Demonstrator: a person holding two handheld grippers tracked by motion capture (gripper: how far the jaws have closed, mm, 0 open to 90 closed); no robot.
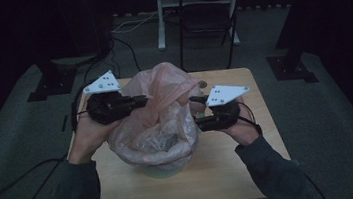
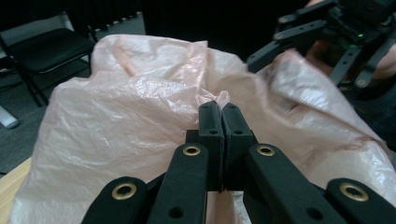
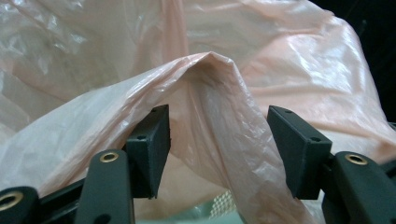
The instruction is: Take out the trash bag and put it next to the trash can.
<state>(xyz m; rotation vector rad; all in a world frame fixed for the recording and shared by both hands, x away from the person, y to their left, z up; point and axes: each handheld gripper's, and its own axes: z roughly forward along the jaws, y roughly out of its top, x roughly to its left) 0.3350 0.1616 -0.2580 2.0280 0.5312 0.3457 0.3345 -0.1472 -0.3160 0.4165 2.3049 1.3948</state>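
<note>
A pink plastic bag (image 1: 160,88) lines a pale bin (image 1: 165,170) on the wooden table (image 1: 223,174). My left gripper (image 1: 142,101) reaches in from the left and is shut on the bag's upper rim. In the left gripper view the jaws (image 2: 222,108) pinch a crumpled bit of the bag (image 2: 116,121). My right gripper (image 1: 195,110) is at the bag's right side and stands open. A raised fold of the bag (image 3: 210,79) lies between its jaws (image 3: 218,121), and the pads are apart from it. Something dark and crumpled (image 1: 166,141) lies inside the bag.
A black folding chair (image 1: 205,15) and a white stand leg (image 1: 159,21) are on the floor beyond the table. Cables (image 1: 123,50) run over the grey carpet at the left. Dark stand bases (image 1: 292,68) flank the table. The bin's mesh wall (image 3: 219,205) shows under the bag.
</note>
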